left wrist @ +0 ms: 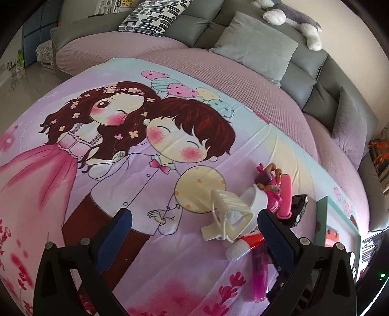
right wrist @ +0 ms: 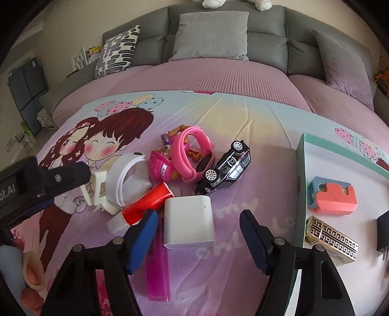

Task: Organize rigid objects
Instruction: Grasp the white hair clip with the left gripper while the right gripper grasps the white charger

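Both grippers, left (left wrist: 194,226) and right (right wrist: 198,224), gape empty over the cartoon blanket (right wrist: 231,114), the toy pile around the white cube (right wrist: 188,222) lying just left of the teal-rimmed tray (right wrist: 300,184).

A cartoon blanket (right wrist: 218,116) covers a pink-sheeted sofa (right wrist: 218,75). Against the grey backrest (right wrist: 265,46) lean a grey cushion (right wrist: 211,36), a patterned pillow (right wrist: 116,51) and a purple cushion (right wrist: 345,65), with a plush dog (left wrist: 291,21) on top.
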`<state>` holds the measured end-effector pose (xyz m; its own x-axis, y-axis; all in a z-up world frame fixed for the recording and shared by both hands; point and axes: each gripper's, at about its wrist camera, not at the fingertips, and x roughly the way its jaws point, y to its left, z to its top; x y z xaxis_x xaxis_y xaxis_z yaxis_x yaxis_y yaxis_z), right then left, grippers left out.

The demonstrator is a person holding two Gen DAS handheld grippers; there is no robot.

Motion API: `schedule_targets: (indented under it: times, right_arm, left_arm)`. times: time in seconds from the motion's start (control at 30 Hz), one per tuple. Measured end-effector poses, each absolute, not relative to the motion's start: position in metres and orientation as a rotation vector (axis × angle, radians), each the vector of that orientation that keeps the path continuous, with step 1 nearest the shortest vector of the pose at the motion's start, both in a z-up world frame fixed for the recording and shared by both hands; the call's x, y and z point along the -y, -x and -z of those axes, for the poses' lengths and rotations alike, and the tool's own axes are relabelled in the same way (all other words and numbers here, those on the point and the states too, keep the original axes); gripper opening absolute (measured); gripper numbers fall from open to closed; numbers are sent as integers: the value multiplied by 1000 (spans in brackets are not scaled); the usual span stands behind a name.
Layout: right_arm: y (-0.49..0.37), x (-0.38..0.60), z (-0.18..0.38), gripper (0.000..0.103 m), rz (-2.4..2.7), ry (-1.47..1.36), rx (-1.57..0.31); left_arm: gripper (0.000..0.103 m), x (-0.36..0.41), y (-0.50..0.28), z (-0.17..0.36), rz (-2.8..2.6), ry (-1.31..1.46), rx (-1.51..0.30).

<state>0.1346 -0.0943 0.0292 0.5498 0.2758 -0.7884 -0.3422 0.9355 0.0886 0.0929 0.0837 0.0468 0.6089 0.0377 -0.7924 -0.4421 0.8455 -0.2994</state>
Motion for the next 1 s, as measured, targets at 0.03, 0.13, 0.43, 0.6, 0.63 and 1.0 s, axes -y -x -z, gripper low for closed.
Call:
schedule_targets:
  times: [0.03,0.13,0.43,0.6,0.63,1.0]
  right_arm:
    - [-135,94,-28,72,-366,76,-922]
    - [-136,94,-26,71,-371,66,-930]
    - [-138,95,-23,63,-372,49,-932]
    - [-138,95,-23,52,-401,18,-940]
    - [-138,95,-23,51,-404,17,-941]
    - [-138,96,-23,47,-408,2,-947]
  left_arm:
    - [103,-83,-94,-46,-287,506,-877]
    - [103,-78,-99,-43,-280,488,-886]
    - [83,-70,-108,-30,-230,510,-912]
    - [69,-74,-106,-31,-197,554,-889]
    - [66,-75,-106,-30,-188,567,-885]
    - [47,-90,-97,-26,-189,677,-843]
